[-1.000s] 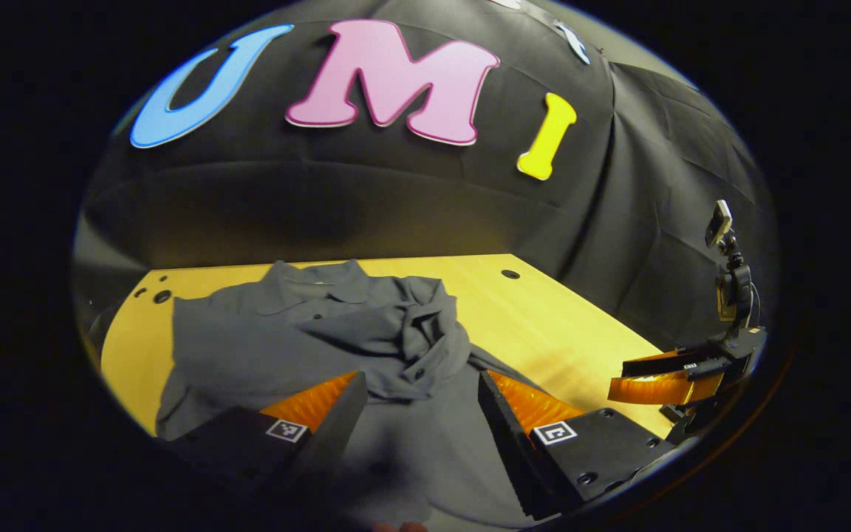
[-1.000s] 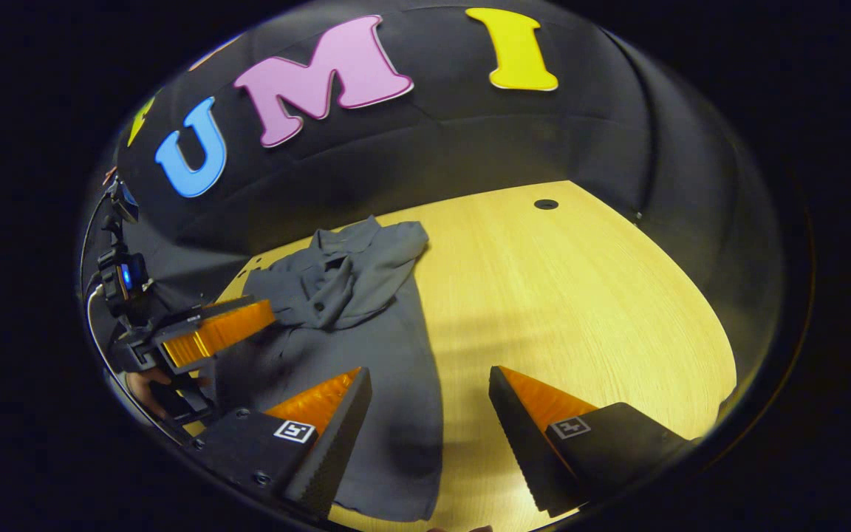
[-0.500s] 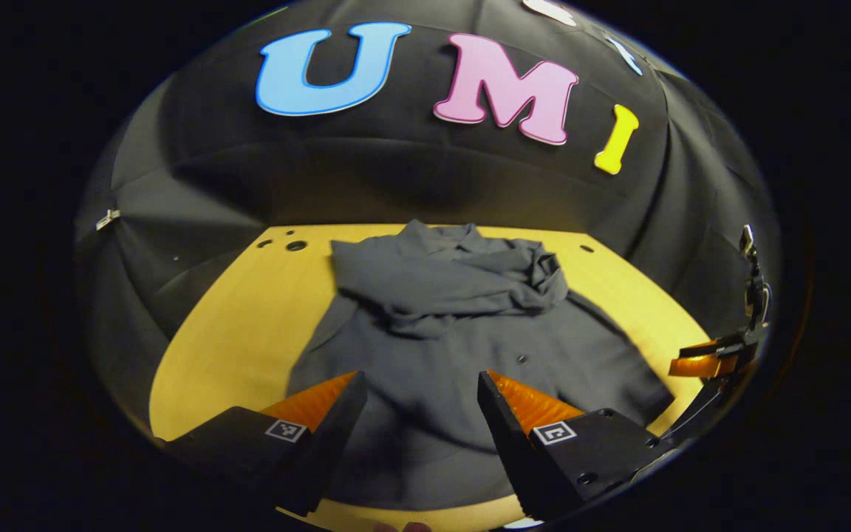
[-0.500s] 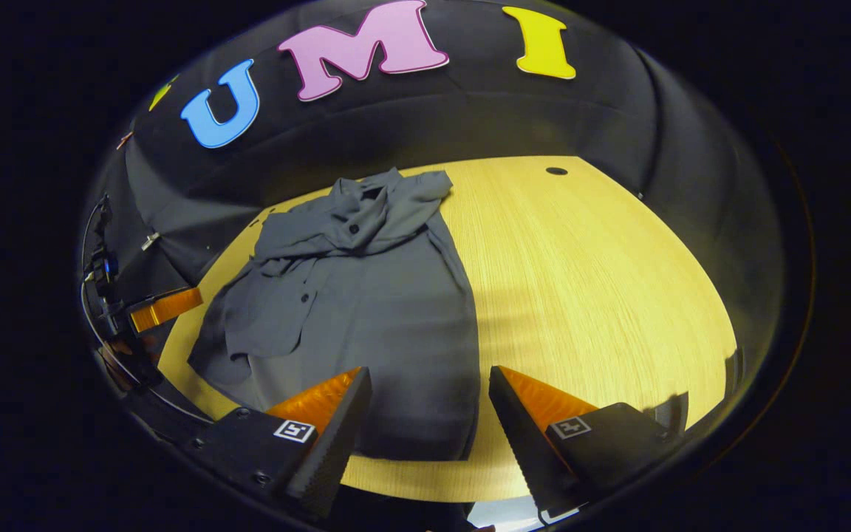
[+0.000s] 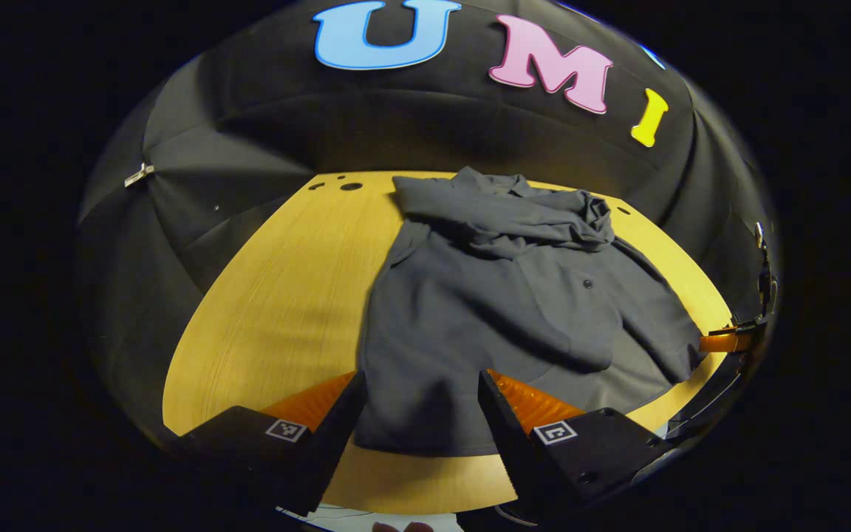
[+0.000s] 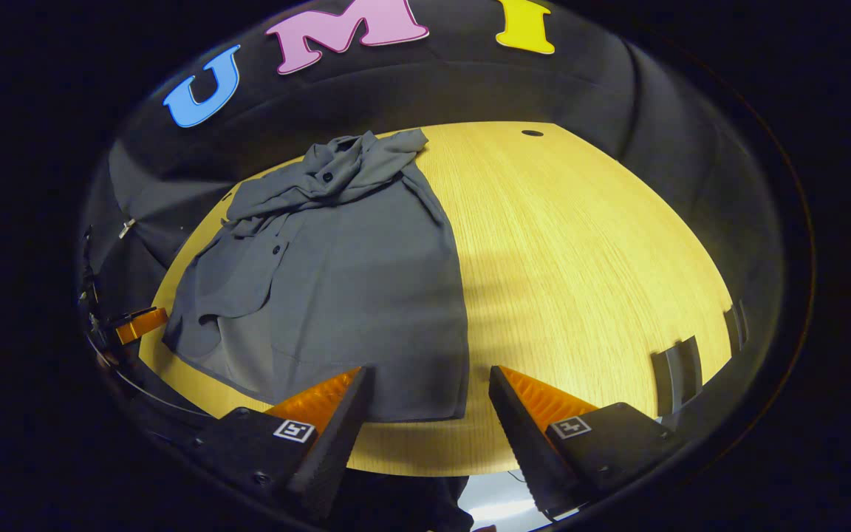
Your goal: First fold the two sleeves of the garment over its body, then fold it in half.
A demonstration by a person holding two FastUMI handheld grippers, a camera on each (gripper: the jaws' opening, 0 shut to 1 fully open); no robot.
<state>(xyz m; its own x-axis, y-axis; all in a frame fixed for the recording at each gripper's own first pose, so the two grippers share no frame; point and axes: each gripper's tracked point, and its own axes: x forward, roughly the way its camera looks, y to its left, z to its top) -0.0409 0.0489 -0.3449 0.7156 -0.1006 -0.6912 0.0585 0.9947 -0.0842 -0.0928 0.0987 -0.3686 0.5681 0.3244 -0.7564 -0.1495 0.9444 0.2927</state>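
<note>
Grey shirt (image 5: pixel 499 310) flat on table (image 5: pixel 278 295), sleeves bunched over chest near collar, hem toward near edge. Left gripper (image 5: pixel 418 421) spread wide above hem, holding nothing. Right gripper (image 6: pixel 429 414) likewise agape, empty, over hem corner.

No legible text, labels, brands or numbers anywhere.
</note>
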